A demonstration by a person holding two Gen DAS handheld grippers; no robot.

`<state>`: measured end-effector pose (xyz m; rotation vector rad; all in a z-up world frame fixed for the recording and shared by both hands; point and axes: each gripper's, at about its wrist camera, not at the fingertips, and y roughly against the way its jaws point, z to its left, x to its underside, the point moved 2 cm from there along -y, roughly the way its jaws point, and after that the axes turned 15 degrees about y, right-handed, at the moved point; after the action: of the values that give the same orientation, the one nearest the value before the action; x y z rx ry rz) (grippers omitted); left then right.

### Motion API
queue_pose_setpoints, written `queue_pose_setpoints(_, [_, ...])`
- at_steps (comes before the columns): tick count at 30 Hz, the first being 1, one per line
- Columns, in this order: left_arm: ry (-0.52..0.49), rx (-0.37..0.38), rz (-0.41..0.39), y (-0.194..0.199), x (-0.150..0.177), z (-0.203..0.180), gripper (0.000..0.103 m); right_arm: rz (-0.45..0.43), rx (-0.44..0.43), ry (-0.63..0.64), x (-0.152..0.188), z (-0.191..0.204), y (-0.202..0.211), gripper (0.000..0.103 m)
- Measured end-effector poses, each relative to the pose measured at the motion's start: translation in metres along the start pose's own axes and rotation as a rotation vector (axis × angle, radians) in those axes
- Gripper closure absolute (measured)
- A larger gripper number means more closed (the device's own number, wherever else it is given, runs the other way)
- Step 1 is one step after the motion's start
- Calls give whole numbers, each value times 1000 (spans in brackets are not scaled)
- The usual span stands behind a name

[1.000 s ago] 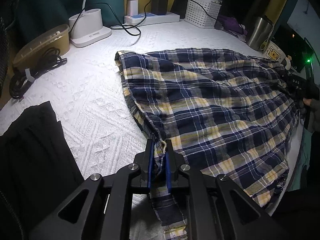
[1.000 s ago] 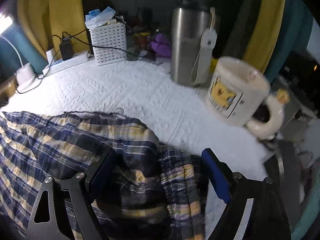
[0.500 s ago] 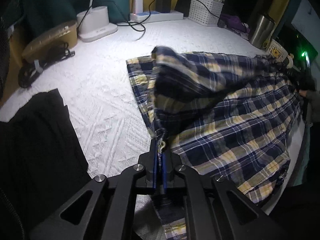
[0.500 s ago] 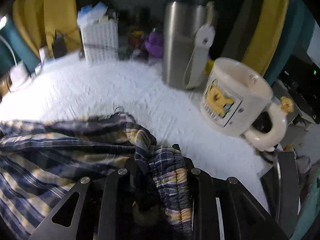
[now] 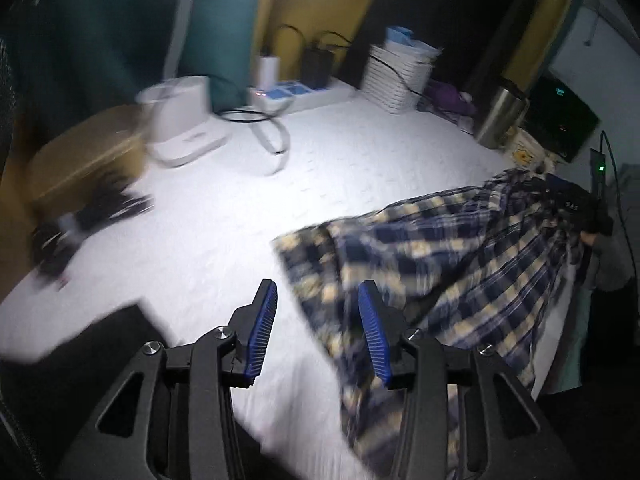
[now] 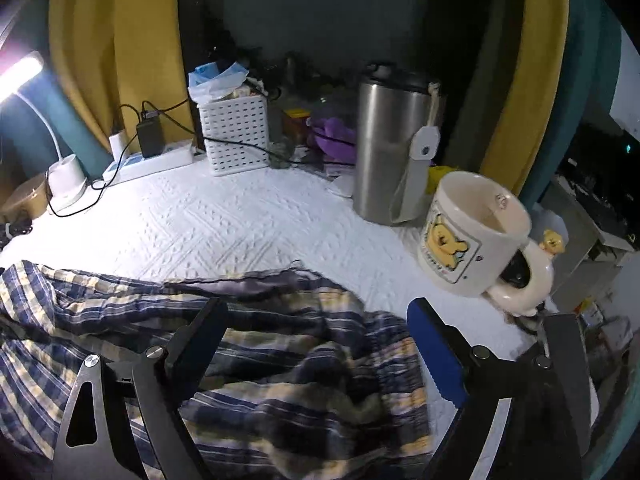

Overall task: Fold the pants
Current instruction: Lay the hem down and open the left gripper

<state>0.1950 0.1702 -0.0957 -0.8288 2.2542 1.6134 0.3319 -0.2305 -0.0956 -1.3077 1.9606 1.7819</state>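
Note:
The blue-and-yellow plaid pants (image 5: 460, 260) lie bunched on the white textured cover (image 5: 240, 208), toward its right side. My left gripper (image 5: 318, 324) hangs above the cover with its jaws opening. Only bare cover shows between its blue pads (image 5: 262, 328), and the cloth's edge passes behind the right finger. In the right wrist view the pants (image 6: 100, 304) lie rumpled below my right gripper (image 6: 316, 344). Its jaws are opening wide and the cloth rests loose between them, not pinched. The left wrist view is motion-blurred.
A bear mug (image 6: 472, 236) and a steel tumbler (image 6: 392, 148) stand close to the right gripper. A white basket (image 6: 234, 136), power strip (image 6: 152, 160) and lamp base (image 6: 66, 178) line the back. A brown box (image 5: 84, 160) and black cloth (image 5: 80, 344) sit left.
Both grippers were shut on the pants and have let go and opened. The left gripper rose and drew back. The cloth now lies gathered further right.

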Motion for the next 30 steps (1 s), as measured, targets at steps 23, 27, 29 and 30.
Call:
queue_pose_setpoints(23, [-11, -71, -131, -62, -30, 4, 100, 10, -86, -10, -18, 44, -27, 11])
queue_pose_setpoints(27, [48, -44, -110, -59, -30, 11, 88, 1, -75, 18, -24, 61, -20, 11])
queue_pose_setpoints(29, [60, -70, -158, -43, -29, 15, 56, -11, -85, 22, -25, 70, -11, 11])
queue_pose_setpoints(30, [69, -73, -180, -33, -28, 17, 44, -17, -106, 36, -27, 79, -5, 11])
